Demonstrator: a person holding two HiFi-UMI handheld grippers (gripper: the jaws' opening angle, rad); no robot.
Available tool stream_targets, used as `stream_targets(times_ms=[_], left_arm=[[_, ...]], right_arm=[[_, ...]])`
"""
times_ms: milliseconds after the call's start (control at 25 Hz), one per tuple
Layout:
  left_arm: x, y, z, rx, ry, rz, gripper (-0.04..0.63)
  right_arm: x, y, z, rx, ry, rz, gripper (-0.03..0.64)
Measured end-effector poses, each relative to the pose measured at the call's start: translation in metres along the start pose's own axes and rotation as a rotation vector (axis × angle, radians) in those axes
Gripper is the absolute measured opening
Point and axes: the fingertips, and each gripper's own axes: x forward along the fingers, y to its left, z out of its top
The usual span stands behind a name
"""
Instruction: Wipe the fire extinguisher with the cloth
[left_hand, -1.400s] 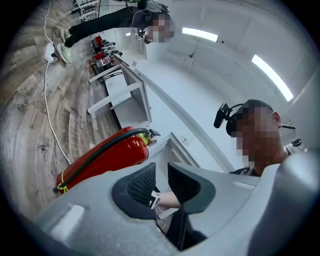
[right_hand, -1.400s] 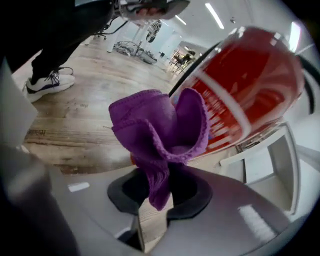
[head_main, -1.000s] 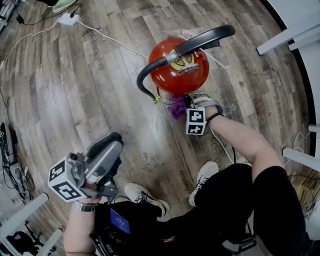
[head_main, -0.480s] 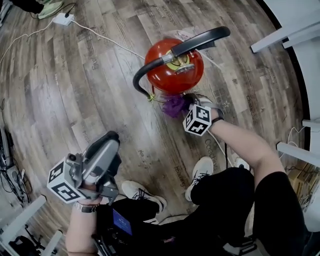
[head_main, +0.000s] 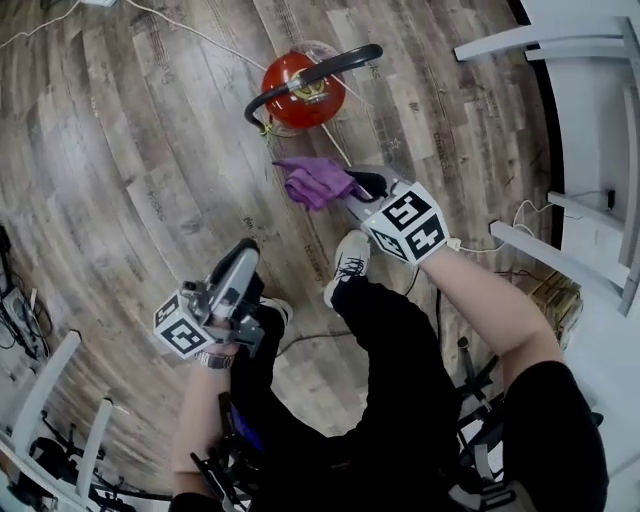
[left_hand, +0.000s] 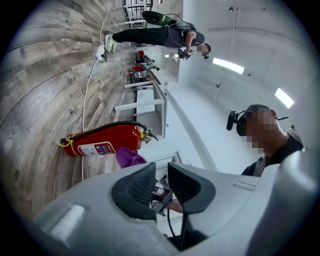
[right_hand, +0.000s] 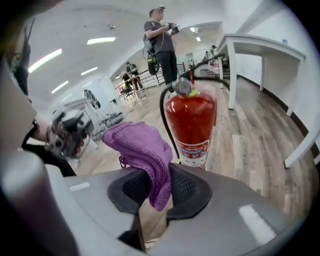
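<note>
The red fire extinguisher (head_main: 300, 90) stands upright on the wood floor, its black hose and handle arching over the top. My right gripper (head_main: 358, 185) hangs in the air on the near side of it, apart from it, shut on the purple cloth (head_main: 318, 180). In the right gripper view the cloth (right_hand: 137, 145) bulges out of the gripper (right_hand: 160, 187), with the extinguisher (right_hand: 191, 125) straight ahead. My left gripper (head_main: 245, 258) is held lower left, holding nothing. The left gripper view shows a narrow gap between its pads (left_hand: 142, 182), with the extinguisher (left_hand: 102, 141) and cloth (left_hand: 129, 158) beyond.
White table frames (head_main: 520, 45) stand at the right edge. A thin cable (head_main: 190, 30) runs across the floor toward the extinguisher. My shoe (head_main: 348, 265) is just below the right gripper. Another person (right_hand: 161, 37) stands far behind the extinguisher.
My right gripper has lifted the cloth off the extinguisher's lower side and rolled over. The head view has risen, so the extinguisher looks smaller and farther. The left gripper has shifted a little.
</note>
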Motion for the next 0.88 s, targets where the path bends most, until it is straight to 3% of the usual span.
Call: stream_targets(times_ms=[200, 400, 560, 720, 880], left_arm=[[-0.014, -0.096, -0.039, -0.036, 0.14, 0.062, 0.069], [-0.027, -0.207, -0.055, -0.039, 0.309, 0.065, 0.069], [-0.028, -0.294, -0.046, 0.094, 0.38, 0.02, 0.071], [-0.029, -0.365, -0.008, 0.198, 0.374, -0.066, 0.078], [-0.043, -0.41, 0.024, 0.228, 0.399, -0.149, 0.079]], right_arm=[[-0.102, 0.066, 0.058, 0.184, -0.052, 0.068, 0.084], [-0.193, 0.14, 0.116, 0.304, -0.113, 0.138, 0.084], [-0.261, 0.193, 0.163, 0.343, -0.169, 0.188, 0.084], [-0.323, 0.235, 0.221, 0.439, -0.325, 0.223, 0.084], [-0.363, 0.275, 0.256, 0.515, -0.465, 0.24, 0.084]])
